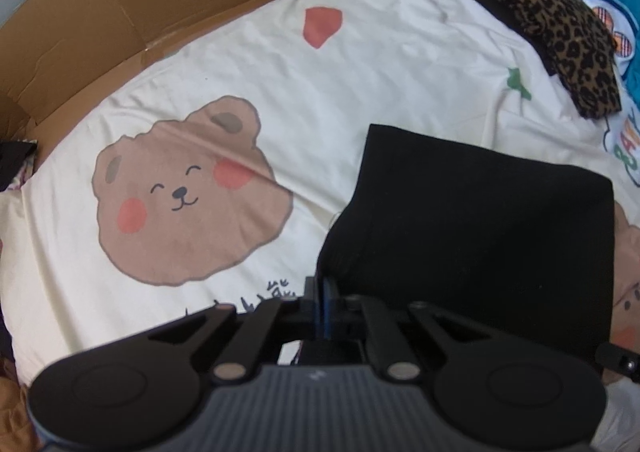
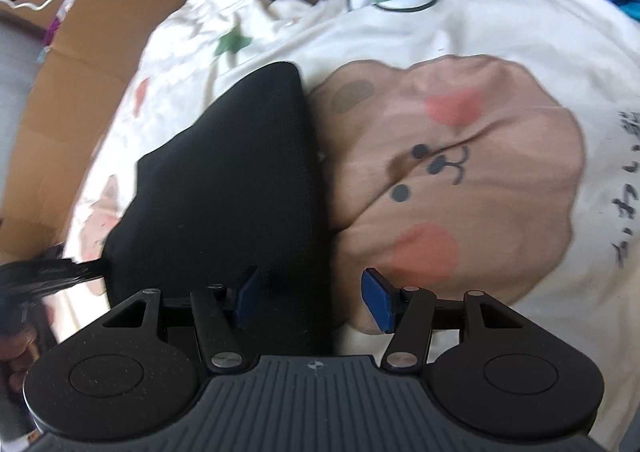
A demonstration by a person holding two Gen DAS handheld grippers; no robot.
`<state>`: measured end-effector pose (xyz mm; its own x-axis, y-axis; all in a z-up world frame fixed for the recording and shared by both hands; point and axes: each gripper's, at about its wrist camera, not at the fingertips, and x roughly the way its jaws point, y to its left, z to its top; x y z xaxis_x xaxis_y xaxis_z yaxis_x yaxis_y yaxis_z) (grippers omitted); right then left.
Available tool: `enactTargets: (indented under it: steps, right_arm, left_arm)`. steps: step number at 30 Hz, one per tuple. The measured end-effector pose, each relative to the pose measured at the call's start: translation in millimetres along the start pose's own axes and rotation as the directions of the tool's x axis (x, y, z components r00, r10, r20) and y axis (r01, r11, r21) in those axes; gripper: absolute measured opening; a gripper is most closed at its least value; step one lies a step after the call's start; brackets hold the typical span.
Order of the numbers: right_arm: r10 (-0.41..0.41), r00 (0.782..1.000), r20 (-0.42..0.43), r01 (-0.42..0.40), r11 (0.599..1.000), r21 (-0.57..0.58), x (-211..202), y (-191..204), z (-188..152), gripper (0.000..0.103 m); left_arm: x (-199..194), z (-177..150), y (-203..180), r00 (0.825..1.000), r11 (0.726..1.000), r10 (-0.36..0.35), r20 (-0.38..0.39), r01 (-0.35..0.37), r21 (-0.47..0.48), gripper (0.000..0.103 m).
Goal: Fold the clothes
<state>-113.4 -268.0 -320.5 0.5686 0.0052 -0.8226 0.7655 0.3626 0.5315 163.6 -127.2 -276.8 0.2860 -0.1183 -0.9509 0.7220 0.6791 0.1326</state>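
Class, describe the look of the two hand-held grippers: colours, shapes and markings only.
Both match. The left hand-held gripper and right hand-held gripper have a grey ribbed body bearing a small emblem, round black discs either side, black linkage arms with silver pivot pins, and blue finger pads. No cables or sleeves show.

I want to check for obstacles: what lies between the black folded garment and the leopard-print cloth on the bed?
In the left wrist view, only bare cream bedsheet with a small green print separates the black folded garment from the leopard-print cloth.
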Motion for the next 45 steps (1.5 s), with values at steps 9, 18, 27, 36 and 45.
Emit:
enactTargets:
  steps: [9,18,27,36,45]
  right_arm:
    - [0.048,0.999,0.003,-0.048,0.997,0.057,8.2,-7.4,7.6,0.025]
    - [0.097,0.995,0.021,-0.098,0.993,0.062,18.8,-8.3,17.1,0.032]
    - [0.164,0.985,0.058,-0.166,0.985,0.036,22.1,-14.5,15.7,0.032]
    - [0.188,0.982,0.020,-0.188,0.981,0.051,33.4,-16.4,17.4,0.035]
    - [0.241,0.970,-0.019,-0.234,0.956,0.178,46.3,-40.9,25.6,0.009]
  left_arm:
    - [11.4,-1.5,-0.6,1.000,1.000,0.015,-0.024,-0.016,-0.017,0.002]
    - [23.1,4.2,-2.7,0.998,1.000,0.022,-0.055,-0.023,-0.014,0.003]
    - [28.5,-1.9,7.4,0.999,0.997,-0.019,-0.031,0.017,-0.069,0.003]
    - [29.4,-0.4,11.0,0.999,0.997,-0.038,-0.026,0.036,-0.075,0.003]
    - [30.6,-3.4,19.1,0.997,0.993,-0.079,-0.009,0.078,-0.084,0.003]
